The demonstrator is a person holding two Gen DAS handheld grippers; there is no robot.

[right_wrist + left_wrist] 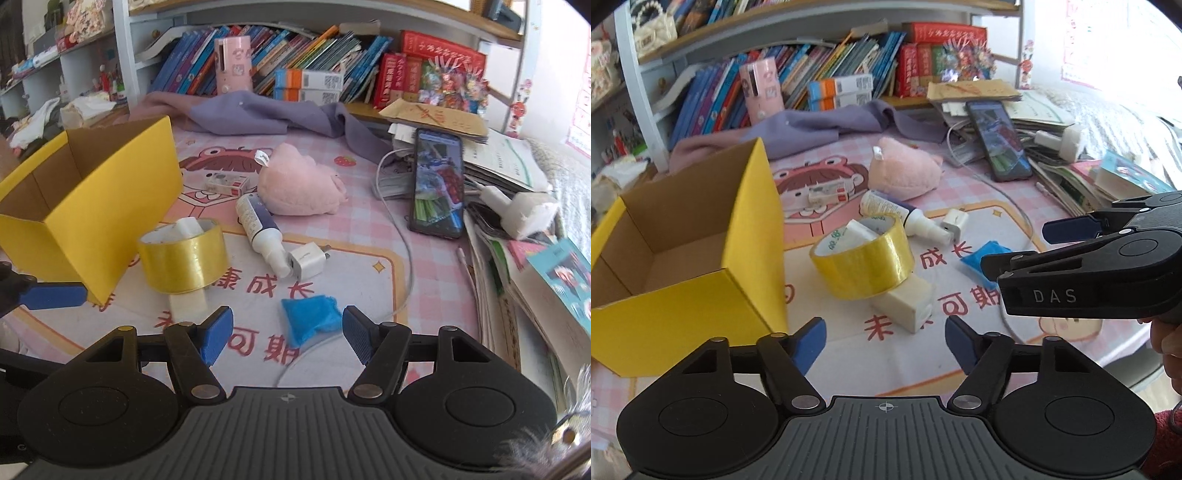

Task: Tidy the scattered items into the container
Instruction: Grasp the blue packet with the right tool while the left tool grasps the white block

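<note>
A: From the left, what is happening?
B: The left hand-held gripper [882, 341] is hanging apart, holding nothing, near the tape roll [862, 256] beside the yellow box [683, 284].
A: From the right?
B: The right hand-held gripper [288, 332] is gaping over the blue packet [310, 319]. I think it needs lowering, then squeezing.

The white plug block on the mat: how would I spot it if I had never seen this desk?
Start at the open yellow cardboard box, then move right past the roll of clear yellowish tape. The small white square charger plug lies against the nozzle of the white spray bottle. It alone has metal prongs.
</note>
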